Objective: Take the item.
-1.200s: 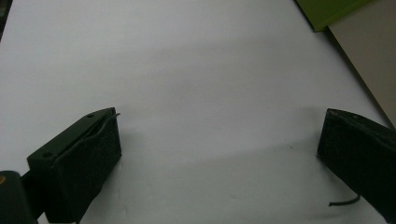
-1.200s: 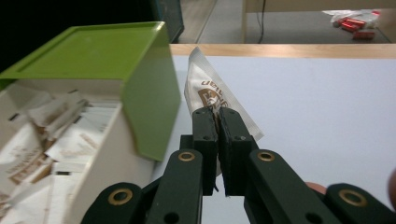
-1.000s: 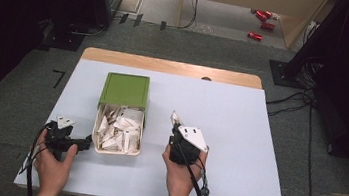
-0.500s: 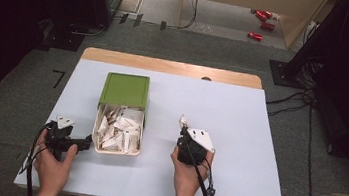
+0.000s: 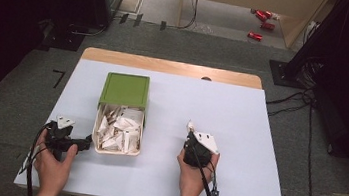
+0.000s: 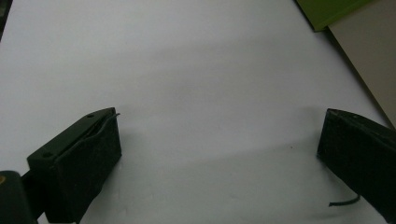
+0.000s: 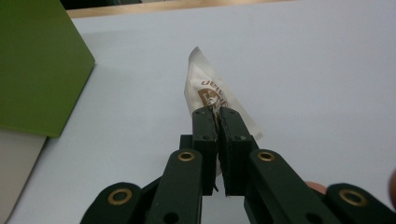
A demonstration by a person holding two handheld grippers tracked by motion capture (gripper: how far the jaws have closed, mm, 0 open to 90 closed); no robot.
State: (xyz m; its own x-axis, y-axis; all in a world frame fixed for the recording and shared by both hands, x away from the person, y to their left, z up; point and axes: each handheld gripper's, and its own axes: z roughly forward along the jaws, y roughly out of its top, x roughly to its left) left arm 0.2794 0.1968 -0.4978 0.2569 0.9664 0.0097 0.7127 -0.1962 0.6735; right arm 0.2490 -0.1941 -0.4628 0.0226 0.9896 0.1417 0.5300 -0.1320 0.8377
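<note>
A cream box [image 5: 97, 145] with a green lid [image 5: 125, 90] slid halfway back holds several small white packets [image 5: 119, 128]. My right gripper [image 7: 218, 116] is shut on one white packet with brown print [image 7: 208, 89], held low over the table right of the box. From above, that right gripper [image 5: 190, 131] sits at the centre-right with the packet [image 5: 190, 126] at its tip. My left gripper [image 5: 87, 143] rests at the box's near-left corner. Its jaws stand wide apart in the left gripper view [image 6: 219, 140], with only bare tabletop between them.
The white table [image 5: 240, 116] has a wooden strip [image 5: 166, 66] along its far edge. The box's side wall [image 6: 373, 60] and green lid corner [image 6: 327, 11] lie to the right of the left gripper. Red objects [image 5: 262, 19] and cables lie on the floor beyond.
My right gripper has carried the packet to the right, away from the box. The left gripper has stayed in place.
</note>
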